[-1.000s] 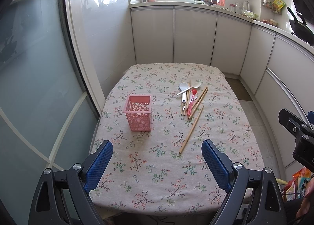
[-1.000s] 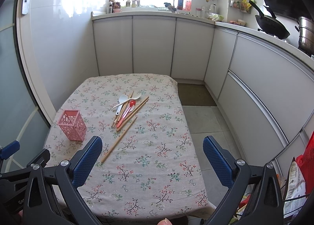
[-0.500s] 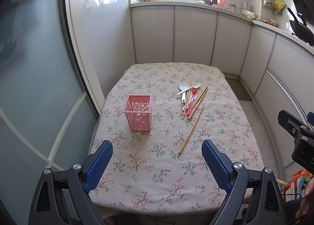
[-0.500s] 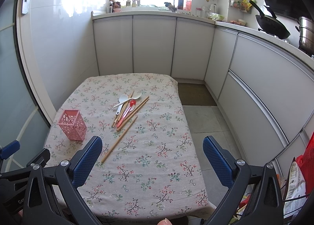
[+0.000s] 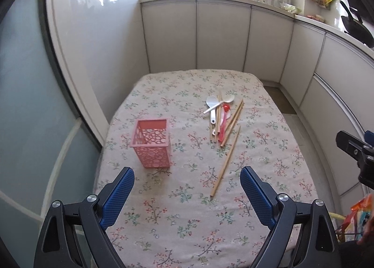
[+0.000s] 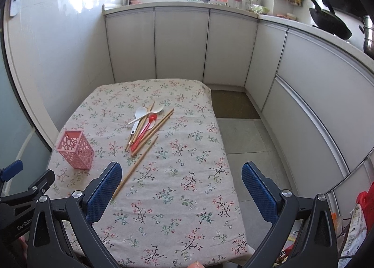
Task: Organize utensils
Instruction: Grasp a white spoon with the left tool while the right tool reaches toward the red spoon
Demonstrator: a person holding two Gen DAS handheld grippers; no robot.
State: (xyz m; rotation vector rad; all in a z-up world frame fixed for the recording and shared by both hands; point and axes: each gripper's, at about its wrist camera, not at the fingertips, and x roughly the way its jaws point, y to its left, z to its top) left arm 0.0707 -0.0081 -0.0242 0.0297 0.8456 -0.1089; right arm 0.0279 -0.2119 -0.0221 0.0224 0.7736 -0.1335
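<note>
Barely begun: pink holder (image 5: 152, 142) empty near tabletop's left edge, chopsticks (image 5: 224, 160) and spoons (image 5: 216, 108) (all loose) heaped mid-table, left gripper (image 5: 187, 194) and right gripper (image 6: 181, 186) spread wide, holding nothing.

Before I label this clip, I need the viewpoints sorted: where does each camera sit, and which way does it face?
Left wrist: on the left tongs, near the table's near-left end, facing the holder and utensils; right tongs at right edge.
Right wrist: on the right tongs, further right, facing the same way; left tongs at left edge.
Shared: table, holder, utensils, cabinets.
</note>
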